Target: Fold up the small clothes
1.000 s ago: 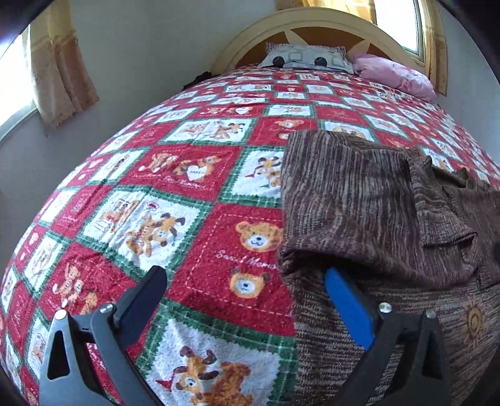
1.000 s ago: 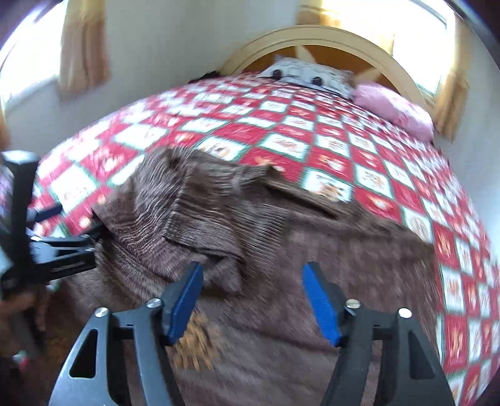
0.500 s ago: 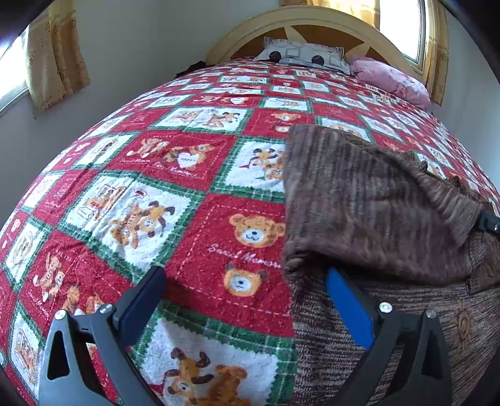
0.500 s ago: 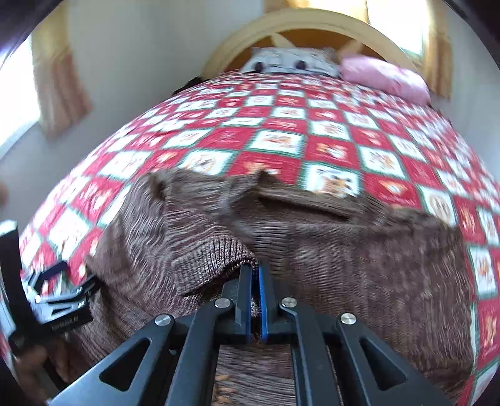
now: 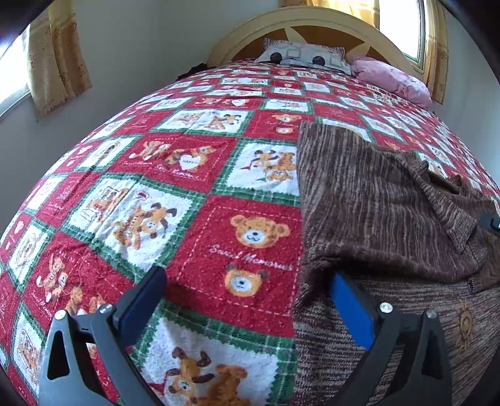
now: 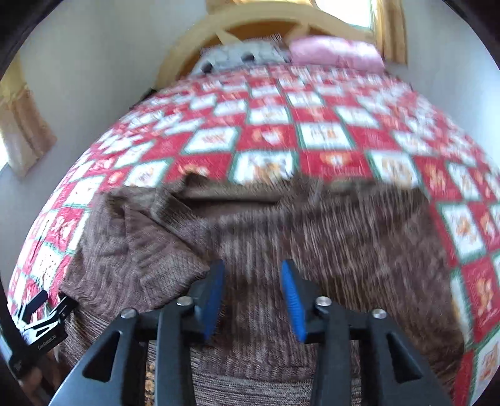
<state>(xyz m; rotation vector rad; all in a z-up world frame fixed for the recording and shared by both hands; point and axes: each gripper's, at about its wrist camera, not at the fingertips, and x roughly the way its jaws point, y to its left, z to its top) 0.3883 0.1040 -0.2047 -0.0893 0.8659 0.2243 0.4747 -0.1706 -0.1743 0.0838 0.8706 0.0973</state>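
The brown striped knit sweater is lying on the bed's red, white and green teddy-bear patchwork quilt, near the foot end, with its left sleeve folded across the body so that the cuff is resting near the middle of the chest. In the right wrist view the sweater is spreading across the lower half of the picture, though the frame is smeared by motion and fine detail is hard to read. The right gripper is hovering over the sweater's front with its blue-padded fingers standing a moderate way apart and opening; nothing is caught between them, only knit fabric showing below the gap. Half a second ago those same fingers were pinched together on the folded sleeve's cuff, and a second ago they were spread wide, so the cuff is now lying released on the body and the gripper is sitting further toward the sweater's centre. The left gripper is holding its fingers wide, its left finger over the quilt and its blue right finger tucked just under the fold at the sweater's left edge, much as in the earlier frames. It is gripping nothing. At the head of the bed a grey patterned pillow and a pink pillow are resting against the arched cream headboard.
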